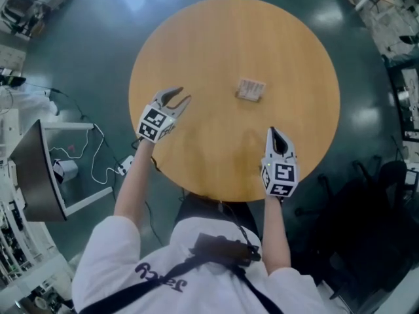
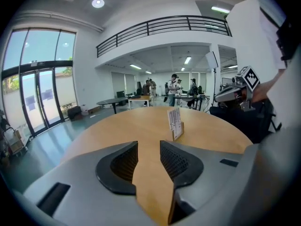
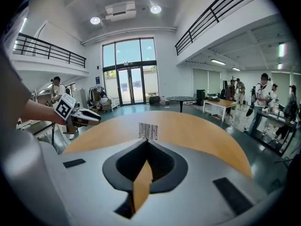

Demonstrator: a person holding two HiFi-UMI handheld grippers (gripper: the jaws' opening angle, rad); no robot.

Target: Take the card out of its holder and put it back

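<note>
A white card with a barcode stands upright in a small wooden holder (image 1: 250, 89) near the middle of the round wooden table (image 1: 196, 38). The card (image 2: 175, 120) is ahead of my left gripper and a little to the right. From the right gripper the card (image 3: 148, 131) lies straight ahead. My left gripper (image 1: 183, 95) hovers over the table's left part, open, with nothing between its jaws (image 2: 149, 145). My right gripper (image 1: 272, 131) hangs over the near right part, shut and empty, its tips meeting (image 3: 146, 142). Both grippers are well apart from the card.
The table stands on a dark green floor. A monitor (image 1: 33, 175) and white cables (image 1: 98, 156) are at the left. A dark chair (image 1: 366, 214) sits at the lower right. Other tables and several people are far off (image 2: 174, 86).
</note>
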